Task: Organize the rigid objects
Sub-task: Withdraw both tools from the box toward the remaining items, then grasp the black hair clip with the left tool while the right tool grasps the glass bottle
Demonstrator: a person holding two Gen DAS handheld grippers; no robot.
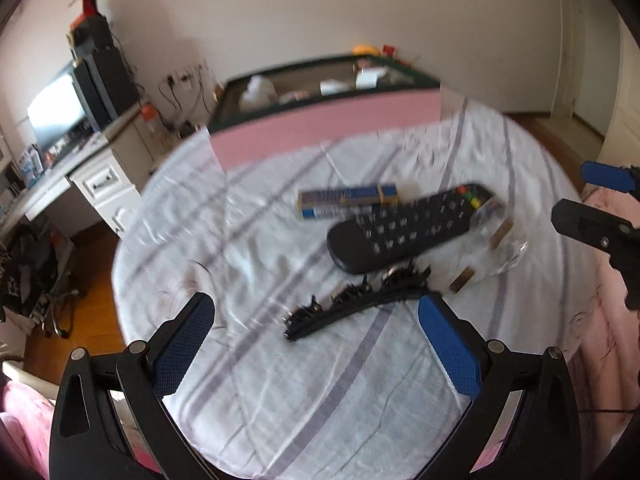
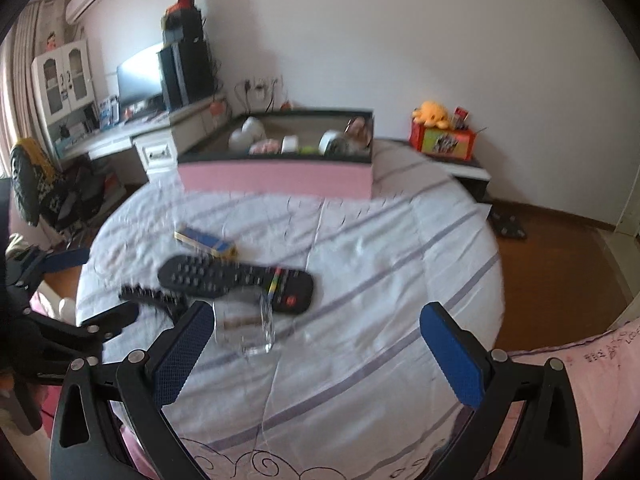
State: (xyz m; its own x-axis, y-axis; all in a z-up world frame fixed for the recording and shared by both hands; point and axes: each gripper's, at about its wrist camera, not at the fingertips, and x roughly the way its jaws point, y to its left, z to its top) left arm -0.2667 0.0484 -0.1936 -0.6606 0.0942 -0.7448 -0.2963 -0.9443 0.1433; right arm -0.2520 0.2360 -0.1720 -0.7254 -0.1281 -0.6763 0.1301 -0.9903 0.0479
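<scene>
On a bed (image 2: 360,264) covered with a white sheet crossed by grey stripes lie four small things close together: a black remote control (image 1: 408,226), a blue and yellow flat box (image 1: 344,200) just beyond it, a black hair comb with teeth (image 1: 356,304) on the near side of the remote in the left wrist view, and a clear glass (image 2: 250,328) lying on its side against the coloured-button end of the remote. In the right wrist view the same remote (image 2: 236,282) sits between the small box (image 2: 206,243) and the glass, with the comb (image 2: 154,296) to its left. Farther back on the bed stands a long pink-sided box (image 2: 276,178) with a dark rim, holding rolls of tape and other blurred items. The left claw (image 1: 316,320) hovers above the sheet with its blue-padded fingers spread wide apart and nothing between them, the comb just ahead of it. The right claw (image 2: 316,328) is likewise spread wide and empty, its left finger (image 2: 182,356) just beside the glass. A desk with a monitor (image 2: 140,76) stands along the wall, and an orange plush toy (image 2: 434,114) sits on a low stand by the wall.
</scene>
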